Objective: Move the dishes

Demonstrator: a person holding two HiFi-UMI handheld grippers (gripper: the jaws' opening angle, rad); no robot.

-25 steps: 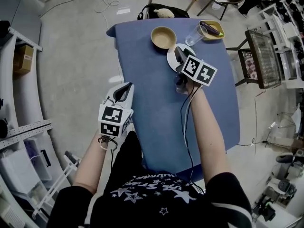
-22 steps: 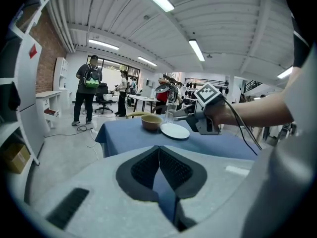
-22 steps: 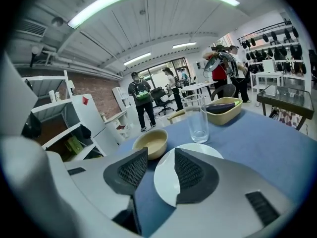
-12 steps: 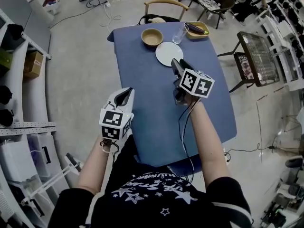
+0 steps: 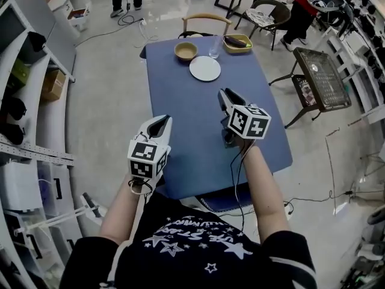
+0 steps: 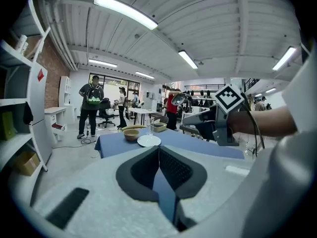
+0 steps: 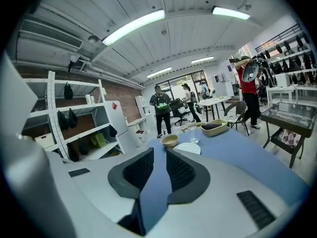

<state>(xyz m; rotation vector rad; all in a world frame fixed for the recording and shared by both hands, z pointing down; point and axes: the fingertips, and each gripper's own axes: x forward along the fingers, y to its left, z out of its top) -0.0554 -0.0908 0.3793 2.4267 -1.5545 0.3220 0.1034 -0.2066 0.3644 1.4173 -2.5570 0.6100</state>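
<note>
- The rectangular table under a smooth blue cloth (image 5: 198, 119) fills the middle of the head view. All the dishes stand grouped at its far end, and the near part is bare.
- A chair with a curved pale wooden back (image 5: 206, 20) stands just beyond that far end, behind the dishes.
- The right gripper (image 5: 228, 97), with its black-and-white marker cube, hangs over the middle of the table, well short of the dishes. Its jaws have just been closing. In the right gripper view (image 7: 159, 157) the ribbed dark pads stand a narrow slit apart, with only blue cloth showing between them.
- The left gripper (image 5: 160, 124) hangs at the table's near left edge. In the left gripper view (image 6: 159, 152) its pad tips meet, and nothing is held.
- The shallow yellow-green rectangular tray (image 5: 237, 43) sits at the far right corner with a dark elongated item lying in it. What that item is cannot be made out.
- The flat round white plate (image 5: 205, 68) is plain and lies nearest of the dishes, just in front of the others. It also shows in both gripper views (image 7: 187, 148) (image 6: 148, 141).
- The round tan bowl (image 5: 186, 51) has a paler inside. It stands left of and beyond the plate, near it but apart.
- The clear drinking glass (image 5: 214, 49) stands upright between the bowl and the tray.
</note>
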